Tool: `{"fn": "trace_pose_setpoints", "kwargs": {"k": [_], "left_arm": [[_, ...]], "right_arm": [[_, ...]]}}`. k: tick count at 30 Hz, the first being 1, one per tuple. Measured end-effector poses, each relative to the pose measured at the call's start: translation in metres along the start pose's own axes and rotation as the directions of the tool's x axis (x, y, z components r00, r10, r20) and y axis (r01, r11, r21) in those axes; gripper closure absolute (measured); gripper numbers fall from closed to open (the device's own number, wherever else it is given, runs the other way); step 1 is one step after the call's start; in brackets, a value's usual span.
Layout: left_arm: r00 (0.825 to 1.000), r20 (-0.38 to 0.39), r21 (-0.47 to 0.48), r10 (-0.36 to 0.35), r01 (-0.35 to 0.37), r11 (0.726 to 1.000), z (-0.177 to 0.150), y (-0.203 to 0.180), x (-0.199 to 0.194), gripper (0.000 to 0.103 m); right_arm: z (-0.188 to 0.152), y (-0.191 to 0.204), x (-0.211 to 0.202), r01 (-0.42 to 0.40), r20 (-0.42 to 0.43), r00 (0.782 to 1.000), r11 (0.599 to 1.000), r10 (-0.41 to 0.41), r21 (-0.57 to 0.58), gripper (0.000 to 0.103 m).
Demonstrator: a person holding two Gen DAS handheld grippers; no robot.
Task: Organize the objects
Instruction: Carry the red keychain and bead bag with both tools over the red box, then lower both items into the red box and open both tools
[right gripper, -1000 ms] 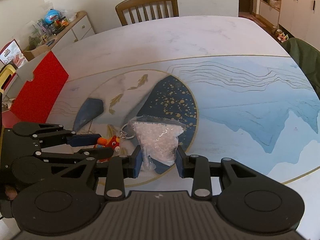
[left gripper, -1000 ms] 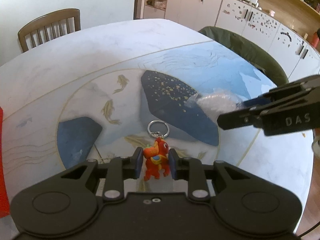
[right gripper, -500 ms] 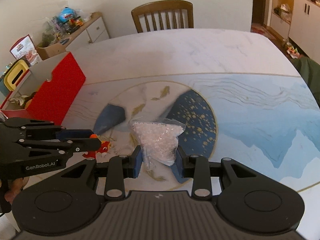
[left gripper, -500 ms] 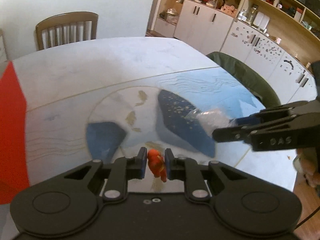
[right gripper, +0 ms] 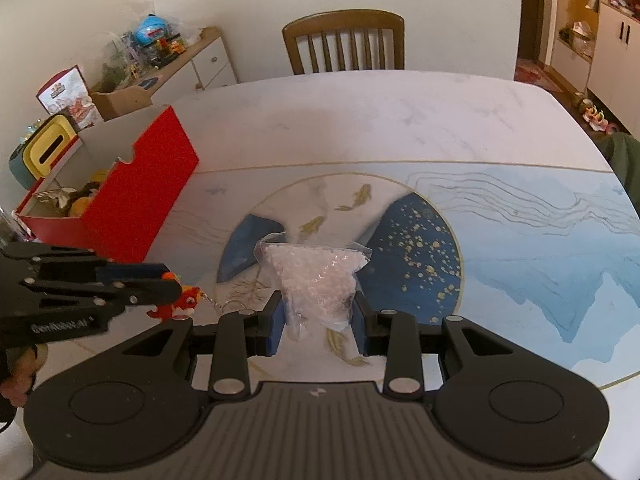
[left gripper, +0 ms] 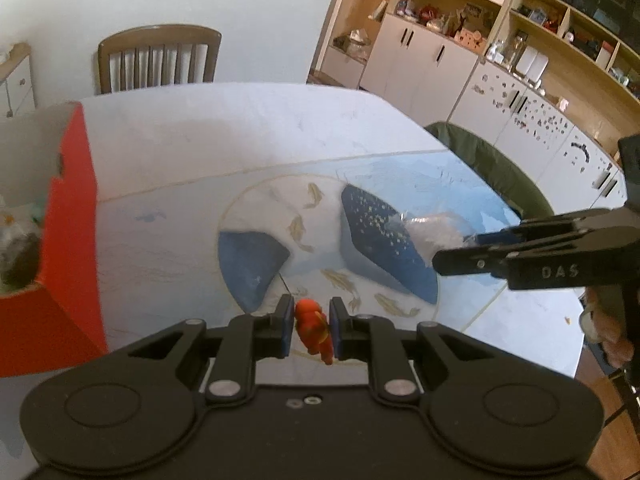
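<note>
Now, from the left wrist, the left gripper [left gripper: 309, 330] stays clamped on the orange keychain figure [left gripper: 313, 330], and more of the red box [left gripper: 74, 216] has come into view beside it. From the right wrist, the right gripper [right gripper: 318, 320] keeps pinching the bag of white pellets [right gripper: 316, 276], right of that box, lifted off the table [right gripper: 360, 120].
</note>
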State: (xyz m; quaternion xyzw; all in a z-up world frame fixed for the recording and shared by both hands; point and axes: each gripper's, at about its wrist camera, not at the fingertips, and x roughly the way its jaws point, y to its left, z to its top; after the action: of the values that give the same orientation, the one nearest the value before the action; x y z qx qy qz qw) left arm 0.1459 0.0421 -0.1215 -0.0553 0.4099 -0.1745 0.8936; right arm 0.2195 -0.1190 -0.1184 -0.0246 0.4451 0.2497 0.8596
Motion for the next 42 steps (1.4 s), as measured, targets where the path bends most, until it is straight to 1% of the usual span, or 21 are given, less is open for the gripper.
{"fn": "trace_pose_setpoints", "kwargs": {"k": [6,11,17,25,29,33,38,42], "left_arm": [[0.998,0.057,-0.036,0.003,-0.001,0.999,0.014,0.016,-0.033,0.086],[0.993,0.111,-0.04,0.028,-0.023,0.999,0.03,0.032,-0.058,0.086],[0.983,0.171,-0.057,0.071,-0.062,0.996,0.047,0.059,-0.086,0.086],[0.965,0.217,-0.096,0.145,-0.126,0.987,0.064,0.106,-0.12,0.086],[0.956,0.223,-0.124,0.188,-0.164,0.979,0.07,0.132,-0.133,0.086],[0.95,0.217,-0.149,0.223,-0.193,0.97,0.069,0.157,-0.141,0.086],[0.948,0.198,-0.163,0.25,-0.219,0.962,0.066,0.182,-0.143,0.086],[0.947,0.181,-0.183,0.263,-0.231,0.956,0.062,0.2,-0.141,0.086]], "right_arm": [[0.012,0.023,-0.004,-0.016,0.01,1.0,0.999,0.017,-0.049,0.069],[0.028,0.05,-0.005,-0.038,0.021,0.999,0.994,0.041,-0.106,0.069],[0.05,0.089,-0.002,-0.075,0.041,0.996,0.979,0.084,-0.189,0.069],[0.08,0.146,0.009,-0.112,0.066,0.988,0.95,0.137,-0.292,0.069],[0.094,0.176,0.02,-0.124,0.076,0.985,0.935,0.157,-0.331,0.069],[0.104,0.202,0.034,-0.142,0.066,0.982,0.926,0.175,-0.35,0.069],[0.114,0.23,0.056,-0.149,0.046,0.983,0.918,0.178,-0.368,0.069],[0.123,0.25,0.079,-0.132,0.037,0.987,0.912,0.158,-0.388,0.069]]}}
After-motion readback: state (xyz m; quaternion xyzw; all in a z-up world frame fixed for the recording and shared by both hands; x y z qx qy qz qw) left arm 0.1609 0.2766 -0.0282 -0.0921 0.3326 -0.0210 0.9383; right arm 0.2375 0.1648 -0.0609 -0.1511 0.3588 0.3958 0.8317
